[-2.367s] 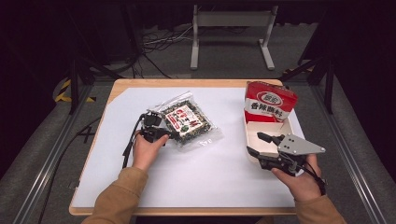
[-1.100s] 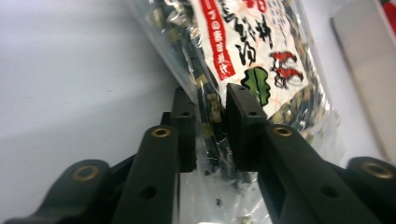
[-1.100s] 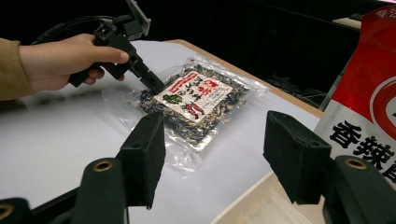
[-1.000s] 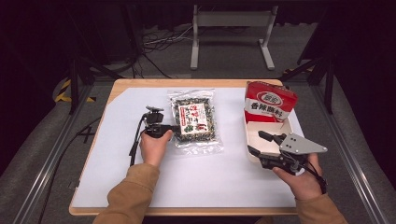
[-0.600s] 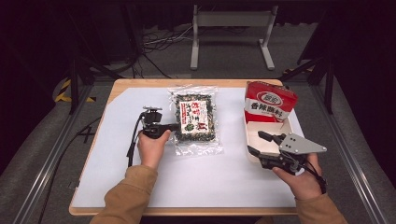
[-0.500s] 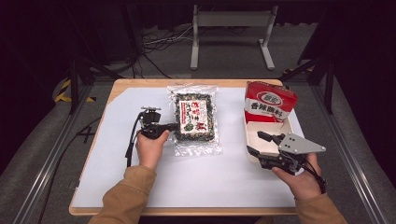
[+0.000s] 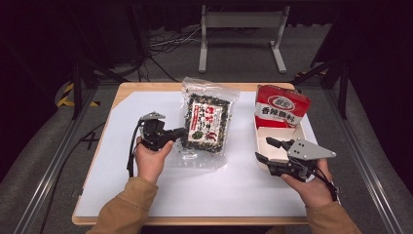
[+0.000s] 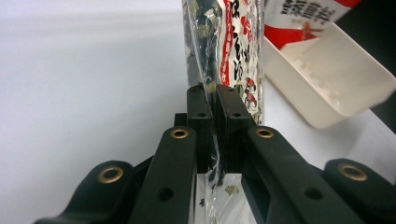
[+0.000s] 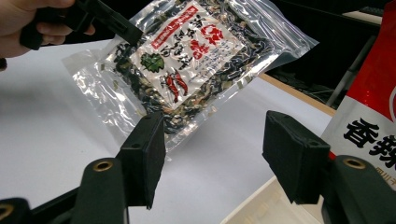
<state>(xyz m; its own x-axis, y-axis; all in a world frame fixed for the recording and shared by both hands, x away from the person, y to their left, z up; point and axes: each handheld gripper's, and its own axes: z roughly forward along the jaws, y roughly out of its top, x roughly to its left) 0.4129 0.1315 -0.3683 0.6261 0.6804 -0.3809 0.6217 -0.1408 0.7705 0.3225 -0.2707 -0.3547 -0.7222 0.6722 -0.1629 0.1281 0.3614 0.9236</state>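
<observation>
A clear bag of dark dried greens with a red-and-white label hangs tilted above the white mat. My left gripper is shut on its left edge, and its jaws have just been closing on the film. In the left gripper view the pads pinch the plastic of the bag. My right gripper stands open at the left rim of a white tray. In the right gripper view its jaws stand wide apart, with the bag beyond them.
A red-and-white packet stands in the far end of the tray. It also shows in the right gripper view as the packet. The white mat covers a wooden table. Dark floor, cables and a metal stand lie beyond.
The left gripper has turned the bag straighter and raised it off the mat, moving up and away. The right gripper has stayed by the tray.
</observation>
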